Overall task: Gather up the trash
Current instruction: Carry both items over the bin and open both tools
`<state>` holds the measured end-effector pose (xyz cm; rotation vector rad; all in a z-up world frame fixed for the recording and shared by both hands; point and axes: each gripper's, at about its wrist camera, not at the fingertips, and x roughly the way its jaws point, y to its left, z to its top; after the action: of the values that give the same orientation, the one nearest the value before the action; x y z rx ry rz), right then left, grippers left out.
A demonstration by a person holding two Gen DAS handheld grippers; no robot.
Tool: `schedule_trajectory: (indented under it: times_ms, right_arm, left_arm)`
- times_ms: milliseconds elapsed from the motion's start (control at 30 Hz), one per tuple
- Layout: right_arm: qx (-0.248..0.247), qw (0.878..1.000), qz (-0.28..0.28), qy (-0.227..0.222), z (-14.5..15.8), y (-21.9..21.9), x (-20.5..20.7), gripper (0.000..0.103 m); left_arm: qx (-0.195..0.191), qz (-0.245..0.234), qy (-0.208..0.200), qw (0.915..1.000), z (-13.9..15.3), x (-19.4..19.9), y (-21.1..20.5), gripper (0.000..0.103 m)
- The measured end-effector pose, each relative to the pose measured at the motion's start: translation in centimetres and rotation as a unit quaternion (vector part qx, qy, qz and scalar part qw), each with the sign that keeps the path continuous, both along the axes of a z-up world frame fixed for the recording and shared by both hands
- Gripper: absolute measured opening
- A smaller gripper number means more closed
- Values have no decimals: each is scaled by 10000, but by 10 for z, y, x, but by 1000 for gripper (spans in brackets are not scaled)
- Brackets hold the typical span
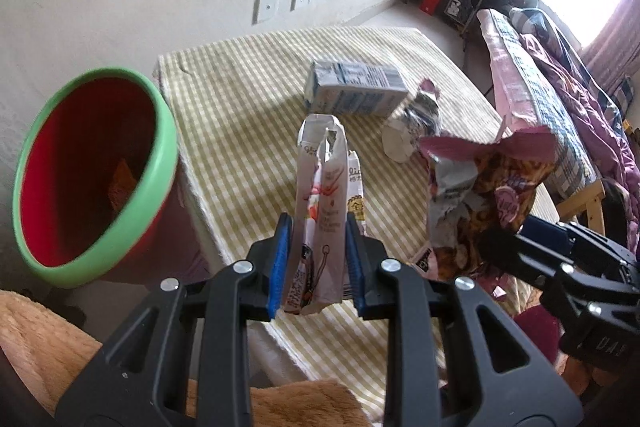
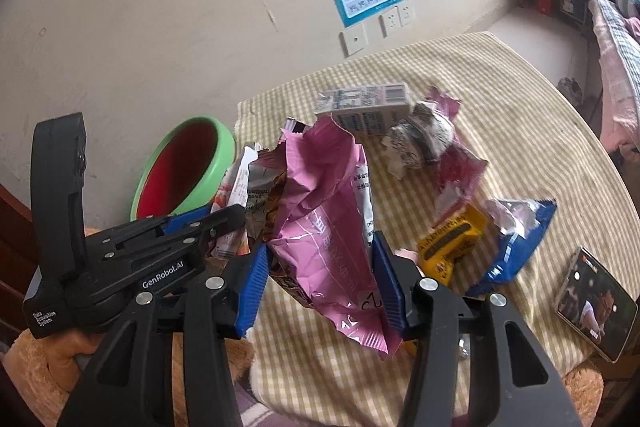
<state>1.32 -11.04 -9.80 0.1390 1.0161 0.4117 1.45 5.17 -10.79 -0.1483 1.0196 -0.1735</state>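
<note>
Left gripper (image 1: 316,263) clamping upright white wrapper (image 1: 322,211), long axis standing vertical. Right gripper (image 2: 320,287) squeezing pink chip bag (image 2: 332,227) over checked table (image 2: 520,147). Bin (image 1: 96,179) sitting left of table, nearer left gripper.

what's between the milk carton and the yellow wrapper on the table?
In the right wrist view, a crumpled grey-white wrapper and a torn pink wrapper lie between the milk carton and the yellow wrapper.

The bin (image 1: 94,175) looks like smooth plastic. The checked tablecloth (image 1: 256,99) is matt woven cloth. The pink snack bag (image 2: 328,227) is glossy, crinkled foil. The carton (image 1: 354,89) is matt printed card. The phone (image 2: 596,303) screen shines like glass.
</note>
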Motion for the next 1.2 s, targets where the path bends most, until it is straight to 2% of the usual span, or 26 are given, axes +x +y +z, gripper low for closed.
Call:
schedule_trajectory:
  times_ms: [133, 300, 400, 533, 733, 867, 1000, 1133, 1200]
  right_arm:
    - [20, 9998, 188, -29, 2, 16, 5, 49]
    - [135, 9988, 468, -56, 5, 46, 16, 49]
    - [257, 9975, 653, -82, 8, 68, 28, 49]
    - [503, 9947, 889, -95, 11, 102, 47, 49]
    - [893, 9903, 1055, 100, 9, 156, 85, 50]
    - [907, 9881, 1196, 338, -3, 192, 107, 50]
    - [790, 9877, 1309, 316, -9, 208, 108, 51]
    - [912, 9865, 1302, 395, -15, 212, 113, 56]
    - [942, 9863, 1279, 450, -18, 213, 114, 59]
  left_arm:
    - [31, 225, -135, 9997, 9, 4, 19, 25]
    - [64, 770, -282, 9966, 23, 8, 64, 25]
    - [-44, 1148, -281, 9930, 30, 8, 94, 25]
    - [205, 1520, -465, 9871, 44, 10, 127, 25]
    - [274, 2083, -441, 9767, 48, 19, 175, 26]
    - [-206, 2401, -3, 9705, 23, 26, 198, 26]
    - [-480, 2624, 166, 9636, 13, 26, 209, 26]
    - [-514, 2863, 231, 9565, 9, 23, 213, 36]
    - [-488, 2941, 194, 9543, 10, 19, 216, 54]
